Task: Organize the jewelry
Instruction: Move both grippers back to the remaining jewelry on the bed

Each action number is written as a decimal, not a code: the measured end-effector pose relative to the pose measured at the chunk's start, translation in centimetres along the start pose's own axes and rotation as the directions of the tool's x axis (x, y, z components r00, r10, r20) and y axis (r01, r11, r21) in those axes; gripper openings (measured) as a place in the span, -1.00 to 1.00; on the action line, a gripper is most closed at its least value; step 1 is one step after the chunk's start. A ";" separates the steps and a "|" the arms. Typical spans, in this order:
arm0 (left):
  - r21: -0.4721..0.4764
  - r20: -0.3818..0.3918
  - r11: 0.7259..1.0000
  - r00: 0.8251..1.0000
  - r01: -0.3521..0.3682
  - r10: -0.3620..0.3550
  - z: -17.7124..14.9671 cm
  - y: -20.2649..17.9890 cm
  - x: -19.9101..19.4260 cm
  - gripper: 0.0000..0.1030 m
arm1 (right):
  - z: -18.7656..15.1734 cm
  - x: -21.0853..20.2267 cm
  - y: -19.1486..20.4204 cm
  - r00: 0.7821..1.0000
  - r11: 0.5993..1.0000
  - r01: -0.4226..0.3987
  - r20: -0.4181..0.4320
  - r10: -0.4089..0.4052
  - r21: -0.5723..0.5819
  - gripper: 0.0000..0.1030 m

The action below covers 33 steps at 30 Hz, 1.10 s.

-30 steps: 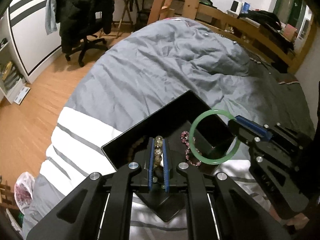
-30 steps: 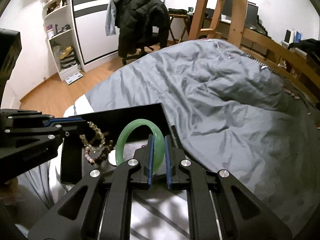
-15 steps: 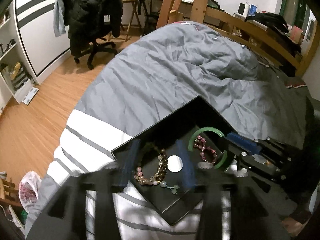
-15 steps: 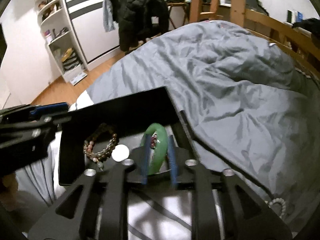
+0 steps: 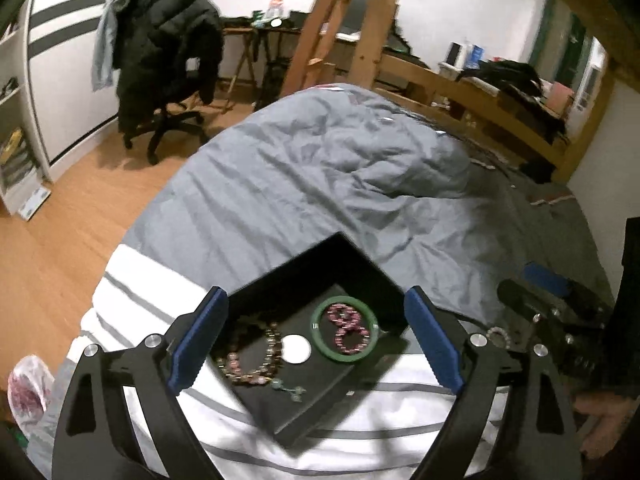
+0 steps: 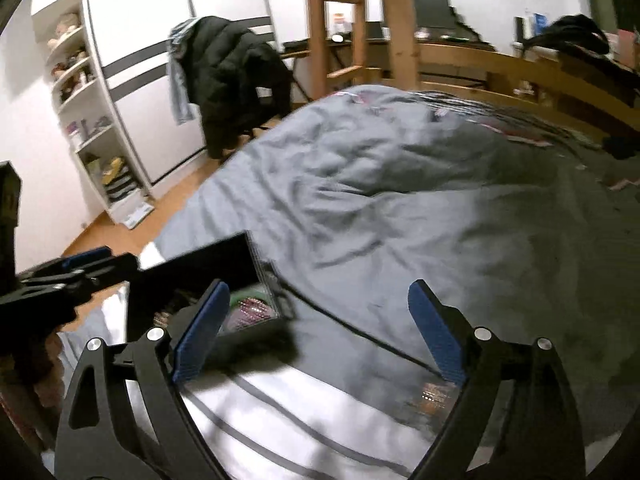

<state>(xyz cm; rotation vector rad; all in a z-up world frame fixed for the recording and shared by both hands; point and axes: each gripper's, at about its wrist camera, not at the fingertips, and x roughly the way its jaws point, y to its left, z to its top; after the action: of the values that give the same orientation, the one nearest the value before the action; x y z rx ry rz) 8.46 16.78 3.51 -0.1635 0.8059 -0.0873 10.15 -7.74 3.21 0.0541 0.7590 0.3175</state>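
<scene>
A black jewelry box (image 5: 320,408) lies open on the striped end of a grey duvet (image 5: 320,184), its lid (image 5: 316,272) standing up at the far side. Inside the box, toward its right side, a green bangle (image 5: 345,328) lies flat with a pink bead bracelet (image 5: 349,328) coiled within its ring. Just left of the bangle sits a small white disc (image 5: 296,349), and left of that lies a brown and pink bead bracelet (image 5: 252,356) whose green tassel beads (image 5: 290,389) trail toward the box's near edge.

The left gripper (image 5: 316,338) hangs over the box with its jaws opening wide; nothing is pinched, and the box contents show between the blue pads. The right gripper (image 6: 318,332) is off to the right of the box over the duvet, its jaws also opening wide and holding nothing. A white bead bracelet (image 5: 497,335) lies on the duvet right of the box.
</scene>
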 end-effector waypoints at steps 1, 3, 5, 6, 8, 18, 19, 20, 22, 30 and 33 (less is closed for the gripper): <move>0.018 0.001 1.000 1.000 0.009 -0.009 -0.2 -0.8 0.0 0.74 | -0.2 -0.3 -0.7 1.000 1.000 0.012 -0.003 -0.012 0.007 0.76; 0.053 -0.001 0.998 1.000 0.027 -0.027 -0.6 -2.5 0.1 0.77 | -1.1 -1.4 -3.0 0.999 0.999 0.043 -0.017 -0.042 0.030 0.77; 0.083 -0.004 0.996 0.999 0.041 -0.040 -1.0 -3.9 0.2 0.77 | -1.8 -2.4 -4.6 0.997 0.997 0.070 -0.020 -0.069 0.042 0.77; 0.100 -0.005 0.994 0.999 0.046 -0.046 -1.2 -4.7 0.2 0.77 | -2.1 -2.8 -5.4 0.996 0.995 0.082 -0.024 -0.081 0.047 0.77; 0.143 -0.013 0.988 0.998 0.062 -0.061 -1.8 -6.5 0.4 0.77 | -3.1 -3.9 -7.2 0.994 0.992 0.107 -0.026 -0.106 0.068 0.77; 0.249 -0.061 0.961 0.993 0.116 -0.104 -3.9 -11.6 1.4 0.77 | -7.2 -7.1 -13.3 0.986 0.976 0.166 -0.040 -0.162 0.141 0.77; 0.258 -0.067 0.958 0.992 0.123 -0.110 -4.1 -12.1 1.6 0.77 | -7.4 -7.2 -13.9 0.986 0.974 0.167 -0.037 -0.164 0.151 0.77; 0.271 -0.072 0.953 0.990 0.136 -0.121 -4.4 -12.8 1.8 0.77 | -7.7 -7.2 -14.5 0.985 0.972 0.170 -0.036 -0.166 0.161 0.77; 0.311 -0.079 0.941 0.990 0.133 -0.114 -5.0 -14.2 2.4 0.77 | -8.2 -6.9 -15.3 0.985 0.969 0.171 -0.036 -0.167 0.180 0.77; 0.500 -0.168 0.850 0.981 0.167 -0.095 -8.4 -19.3 6.3 0.77 | -10.4 -3.3 -17.3 0.987 0.970 0.155 -0.070 -0.144 0.189 0.66; 0.541 -0.198 0.820 0.976 0.188 -0.093 -9.1 -20.3 8.1 0.77 | -10.5 -1.7 -17.7 0.988 0.973 0.141 -0.084 -0.127 0.185 0.51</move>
<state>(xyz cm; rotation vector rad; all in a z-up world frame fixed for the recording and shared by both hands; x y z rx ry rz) 7.15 -5.32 -4.79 0.3475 0.9005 -0.4792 6.51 -25.80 -6.19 0.1723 0.8582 0.1174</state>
